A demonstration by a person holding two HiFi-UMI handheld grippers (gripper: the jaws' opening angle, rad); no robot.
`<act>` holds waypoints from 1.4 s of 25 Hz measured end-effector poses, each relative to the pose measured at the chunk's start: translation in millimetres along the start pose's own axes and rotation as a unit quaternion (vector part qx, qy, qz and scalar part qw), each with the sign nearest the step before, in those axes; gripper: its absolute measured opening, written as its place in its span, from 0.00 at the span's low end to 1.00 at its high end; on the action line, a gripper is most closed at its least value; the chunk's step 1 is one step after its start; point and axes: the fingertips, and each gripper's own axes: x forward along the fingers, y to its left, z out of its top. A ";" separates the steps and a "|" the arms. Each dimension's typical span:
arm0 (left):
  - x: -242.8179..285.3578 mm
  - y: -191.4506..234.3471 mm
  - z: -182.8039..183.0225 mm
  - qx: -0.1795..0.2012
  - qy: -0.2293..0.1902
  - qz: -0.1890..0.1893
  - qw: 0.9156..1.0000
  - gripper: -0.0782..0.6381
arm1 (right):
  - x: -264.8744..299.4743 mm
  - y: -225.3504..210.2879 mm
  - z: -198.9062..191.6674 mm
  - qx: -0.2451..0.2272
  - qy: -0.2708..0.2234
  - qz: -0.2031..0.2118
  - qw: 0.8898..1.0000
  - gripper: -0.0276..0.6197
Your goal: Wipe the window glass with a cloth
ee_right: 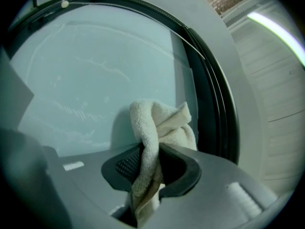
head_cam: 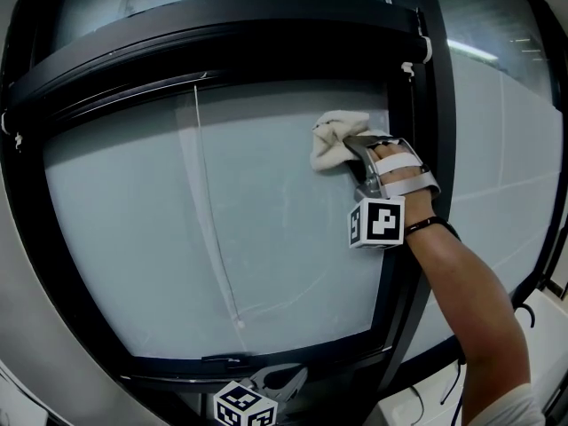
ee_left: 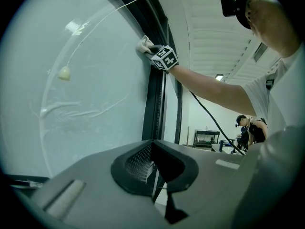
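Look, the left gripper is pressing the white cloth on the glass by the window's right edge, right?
No, it is the right gripper that holds the cloth there on the glass; the right gripper view shows its jaws shut on it.

my right gripper pinches the cream cloth between its fingers, bunched against the window glass.
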 end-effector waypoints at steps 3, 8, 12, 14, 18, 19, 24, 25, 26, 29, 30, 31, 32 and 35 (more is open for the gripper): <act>0.3 -2.3 -2.7 0.002 0.001 0.000 1.000 0.13 | -3.1 5.6 2.1 0.001 -0.003 0.004 1.000 0.18; -1.9 -6.7 -6.4 0.007 -0.001 -0.004 1.000 0.13 | -11.0 19.1 5.8 -0.006 -0.009 0.011 1.000 0.18; -5.9 -3.6 -7.2 0.005 -0.008 0.003 1.000 0.13 | -16.9 30.0 8.8 -0.008 -0.012 0.017 1.000 0.18; -8.0 -3.8 -8.3 0.001 -0.011 0.003 1.000 0.13 | -20.5 35.6 10.1 -0.008 -0.014 0.020 1.000 0.18; -11.2 -6.2 -10.0 0.000 -0.013 0.002 1.000 0.13 | -28.5 48.1 12.1 -0.009 -0.016 0.029 0.999 0.18; -11.7 -6.8 -10.7 -0.001 -0.013 0.002 1.000 0.13 | -30.4 51.5 12.6 -0.010 -0.017 0.031 0.999 0.18; -11.7 -9.1 -16.4 -0.004 -0.009 0.001 1.000 0.13 | -38.3 65.5 15.7 -0.011 -0.021 0.037 0.999 0.18; -11.6 -9.7 -17.2 -0.004 -0.008 0.000 1.000 0.13 | -40.0 68.1 16.2 -0.010 -0.021 0.038 0.999 0.18; -11.7 -10.2 -17.9 -0.005 -0.008 0.000 1.000 0.13 | -41.9 71.0 16.8 -0.010 -0.022 0.040 0.999 0.18; -12.7 -10.5 -19.1 -0.006 -0.008 0.003 1.000 0.13 | -48.0 80.7 18.8 -0.009 -0.024 0.045 0.999 0.18; -13.0 -10.5 -19.1 -0.008 -0.009 0.004 1.000 0.13 | -49.8 83.7 19.6 -0.009 -0.025 0.046 0.999 0.18; -13.5 -10.3 -19.1 -0.009 -0.010 0.006 1.000 0.13 | -51.5 86.5 20.3 -0.008 -0.026 0.046 0.999 0.18; -13.9 -9.9 -19.1 -0.009 -0.010 0.007 1.000 0.13 | -53.0 89.3 20.9 -0.008 -0.027 0.047 0.998 0.18; -16.4 -9.7 -20.6 -0.009 -0.009 0.009 1.000 0.13 | -58.6 98.3 22.8 -0.010 -0.029 0.052 0.998 0.18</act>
